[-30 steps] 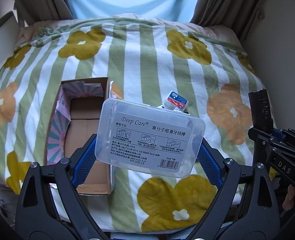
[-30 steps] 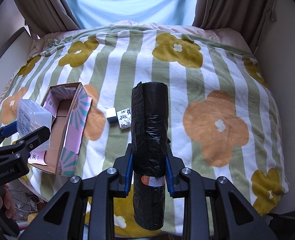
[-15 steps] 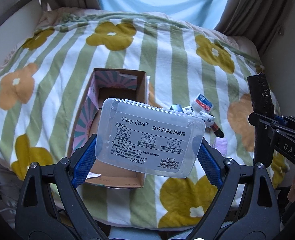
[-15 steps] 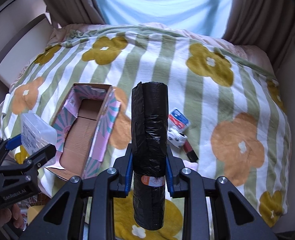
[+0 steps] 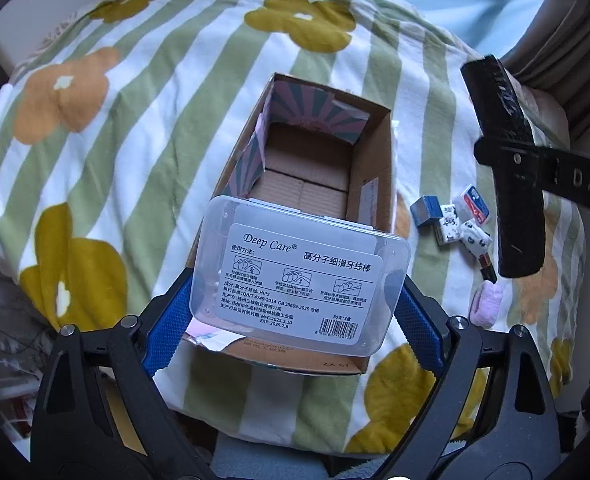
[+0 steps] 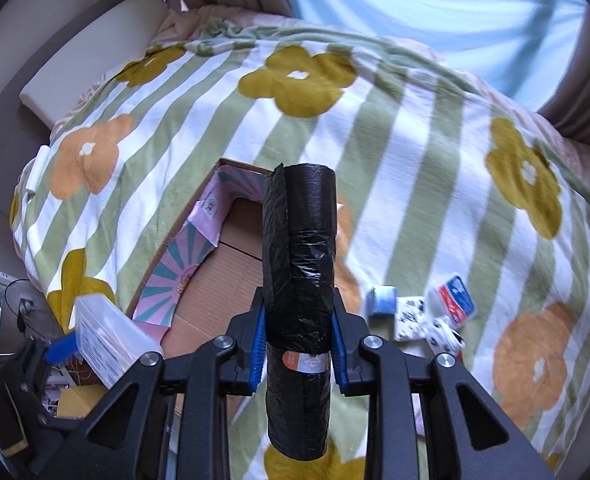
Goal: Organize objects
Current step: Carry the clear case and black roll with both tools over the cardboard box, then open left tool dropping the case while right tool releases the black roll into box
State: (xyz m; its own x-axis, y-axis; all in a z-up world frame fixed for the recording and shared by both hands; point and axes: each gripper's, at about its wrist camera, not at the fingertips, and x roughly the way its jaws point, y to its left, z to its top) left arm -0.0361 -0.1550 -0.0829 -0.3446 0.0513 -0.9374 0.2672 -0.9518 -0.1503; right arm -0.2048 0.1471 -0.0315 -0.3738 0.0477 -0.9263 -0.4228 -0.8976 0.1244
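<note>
My left gripper (image 5: 295, 304) is clamped on the clear plastic floss-pick box (image 5: 299, 276), its blue pads pressing both short ends, and I hold it label up in the air over the near end of the open cardboard box (image 5: 371, 184) that sits on the flowered blanket (image 5: 135, 128). My right gripper (image 6: 297, 340) is clenched around the black roll of bags (image 6: 298, 280), which stands lengthwise between the fingers and juts out beyond them, hanging over the right side of the cardboard box. On the blanket just right of the cardboard box lies a loose cluster: a small blue block (image 5: 426, 209), a red and white packet (image 5: 476, 203) and some black-and-white patterned pieces (image 5: 461, 230), close together, with a pink fuzzy item (image 5: 485, 304) nearer to me.
</note>
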